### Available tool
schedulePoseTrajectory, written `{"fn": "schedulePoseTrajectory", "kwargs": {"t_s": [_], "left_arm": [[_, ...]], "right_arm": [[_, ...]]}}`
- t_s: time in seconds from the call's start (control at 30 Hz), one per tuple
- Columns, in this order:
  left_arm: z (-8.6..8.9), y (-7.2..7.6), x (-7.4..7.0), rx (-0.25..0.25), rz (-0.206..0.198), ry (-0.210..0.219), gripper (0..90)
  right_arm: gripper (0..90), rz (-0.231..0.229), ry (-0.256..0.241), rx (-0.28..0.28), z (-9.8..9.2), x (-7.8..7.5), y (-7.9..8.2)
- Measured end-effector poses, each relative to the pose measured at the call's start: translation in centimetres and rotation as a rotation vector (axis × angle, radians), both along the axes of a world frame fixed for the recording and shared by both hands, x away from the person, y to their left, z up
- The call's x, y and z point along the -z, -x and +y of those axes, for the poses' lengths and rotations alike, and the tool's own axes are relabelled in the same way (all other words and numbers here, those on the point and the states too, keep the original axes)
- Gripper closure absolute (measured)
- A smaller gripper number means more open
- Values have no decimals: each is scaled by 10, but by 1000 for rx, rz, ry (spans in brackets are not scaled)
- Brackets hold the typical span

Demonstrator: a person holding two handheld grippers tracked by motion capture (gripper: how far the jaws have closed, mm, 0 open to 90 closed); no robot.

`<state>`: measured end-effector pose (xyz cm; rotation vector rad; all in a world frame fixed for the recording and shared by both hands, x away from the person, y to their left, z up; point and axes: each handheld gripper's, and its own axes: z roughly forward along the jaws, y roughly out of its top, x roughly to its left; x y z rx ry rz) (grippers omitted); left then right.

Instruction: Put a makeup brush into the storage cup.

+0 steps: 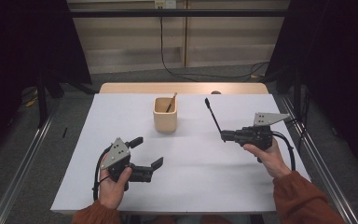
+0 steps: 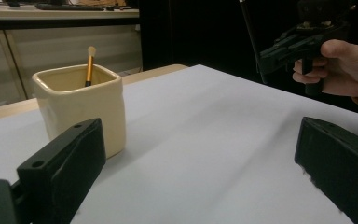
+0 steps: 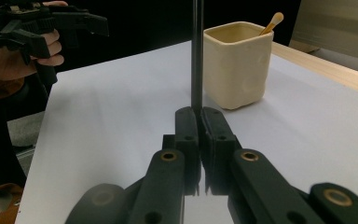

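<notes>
A cream square cup [image 1: 165, 113] stands on the white table top [image 1: 186, 177] at the back middle, with a gold-handled brush [image 1: 171, 102] leaning inside it. My right gripper [image 1: 223, 136] is shut on a thin black brush [image 1: 213, 116], which points up and away toward the cup's right side. The right gripper view has that black brush [image 3: 196, 51] rising straight from the closed jaws, with the cup [image 3: 238, 63] just beyond. My left gripper [image 1: 148, 152] hovers open and empty at the front left; its view takes in the cup [image 2: 81, 105] and the gold brush [image 2: 89, 65].
The wooden table edge [image 1: 182, 88] runs along the back, with a cable on the floor behind it. Metal rails flank the table on both sides. Bare white surface lies between the two grippers and in front of the cup.
</notes>
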<state>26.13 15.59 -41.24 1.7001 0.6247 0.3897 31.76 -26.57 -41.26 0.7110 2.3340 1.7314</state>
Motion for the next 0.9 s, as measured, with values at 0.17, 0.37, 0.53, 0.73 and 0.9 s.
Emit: {"fn": "schedulePoseTrajectory", "kwargs": {"t_s": [0.17, 0.37, 0.53, 0.73, 0.9], "left_arm": [[-10, -6, -5, 24, 7, 10, 20], [-21, -11, -11, 48, -8, 5, 20], [-34, -16, -17, 105, -11, 15, 21], [-50, -21, -19, 158, 7, 33, 21], [-64, -26, -21, 181, 0, 30, 20]], "right_arm": [[859, -1, -5, -9, 2, 0, 1], [859, 4, -17, -20, 8, 2, 2], [859, -5, -18, -17, 11, 0, 3], [859, -7, -16, -27, 12, 0, 4], [859, -6, -15, -34, 15, 1, 5]]}}
